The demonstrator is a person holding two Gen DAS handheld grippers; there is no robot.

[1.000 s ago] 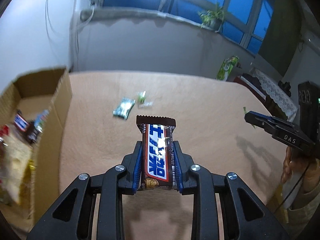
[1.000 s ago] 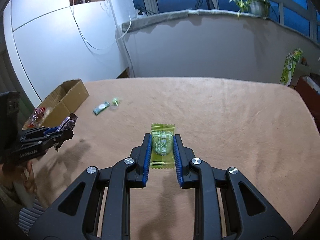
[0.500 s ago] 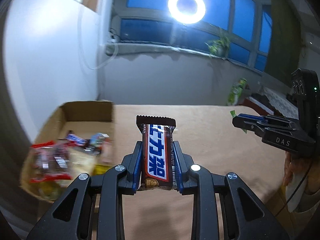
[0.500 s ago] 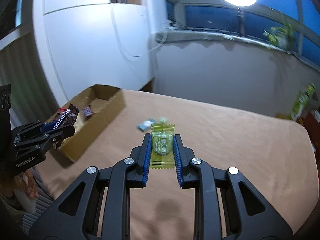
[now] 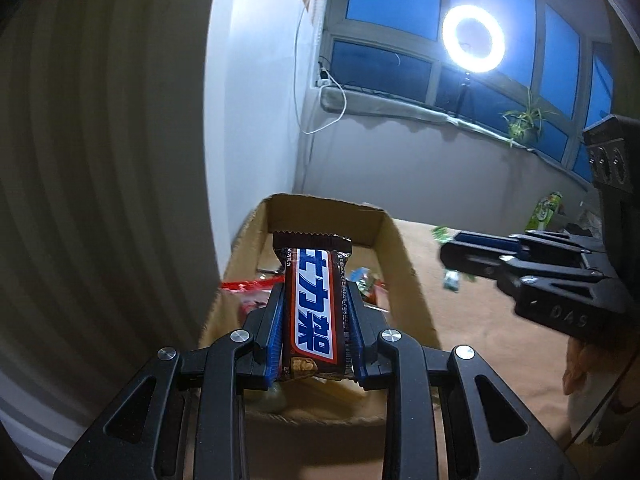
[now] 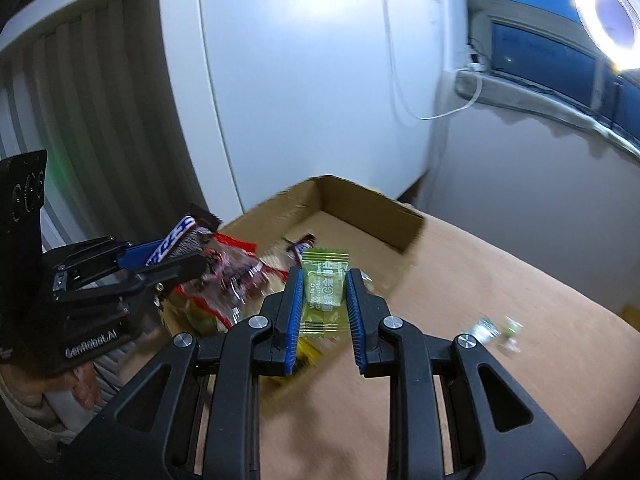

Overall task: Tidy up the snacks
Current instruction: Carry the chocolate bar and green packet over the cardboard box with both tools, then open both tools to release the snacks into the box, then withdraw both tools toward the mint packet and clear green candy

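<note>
Left gripper (image 5: 316,322) — clamped on chocolate bar (image 5: 314,312), over box (image 5: 404,264). Right gripper (image 6: 324,312) — clamped on green candy (image 6: 323,292), beside box.

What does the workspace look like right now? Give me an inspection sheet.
Surface: tan table.
Job's things: chocolate bar and green candy packet, both held; cardboard box partly filled with snacks.
Clutter: two small wrapped sweets loose on the table.
Grippers: left hand-held gripper shut on the chocolate bar over the box; right hand-held gripper shut on the green candy packet at the box's edge.
Cables: white cable hanging by the window sill.
Surroundings: ring light, potted plant, dark windows.
</note>
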